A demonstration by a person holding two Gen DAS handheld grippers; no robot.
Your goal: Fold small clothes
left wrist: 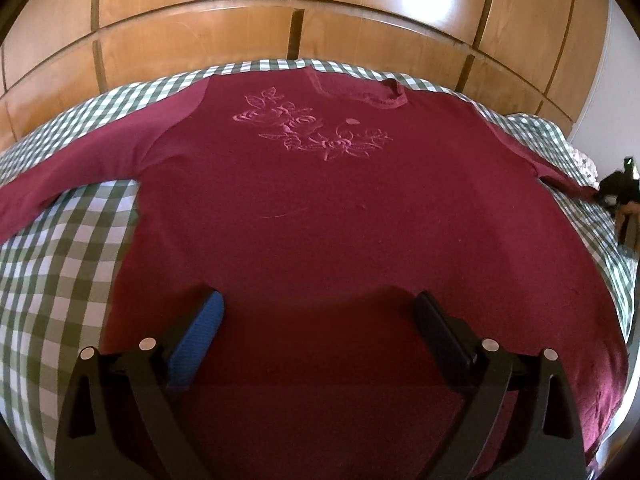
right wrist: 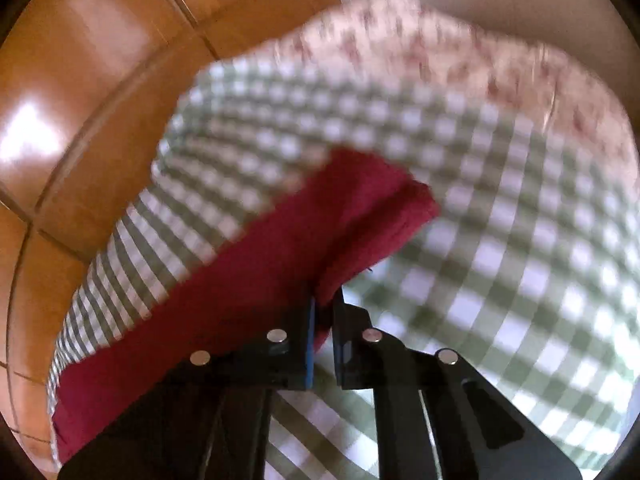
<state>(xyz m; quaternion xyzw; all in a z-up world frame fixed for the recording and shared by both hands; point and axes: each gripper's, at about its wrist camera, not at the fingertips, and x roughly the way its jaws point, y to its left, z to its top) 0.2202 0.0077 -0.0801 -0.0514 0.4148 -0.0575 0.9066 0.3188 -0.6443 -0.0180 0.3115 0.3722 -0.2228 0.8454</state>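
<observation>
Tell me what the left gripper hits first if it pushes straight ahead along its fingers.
Most likely the maroon shirt itself. The left gripper is open over the shirt's body, angled down toward it, so the fabric on the checked bedspread comes first; the wooden wardrobe is far behind. Depth is uncertain.

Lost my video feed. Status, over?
Left claw open over shirt. Right claw shut on sleeve. Checked cover beneath; nothing blocking.

Dark red long-sleeved cotton top (left wrist: 320,208) with embroidered pink rose motif (left wrist: 312,130) lies flat on green-and-white checked bedcover (left wrist: 52,280). Left gripper (left wrist: 320,312) hovers above hem, jaws spread wide. Wooden wardrobe panels (left wrist: 200,36) behind.
</observation>
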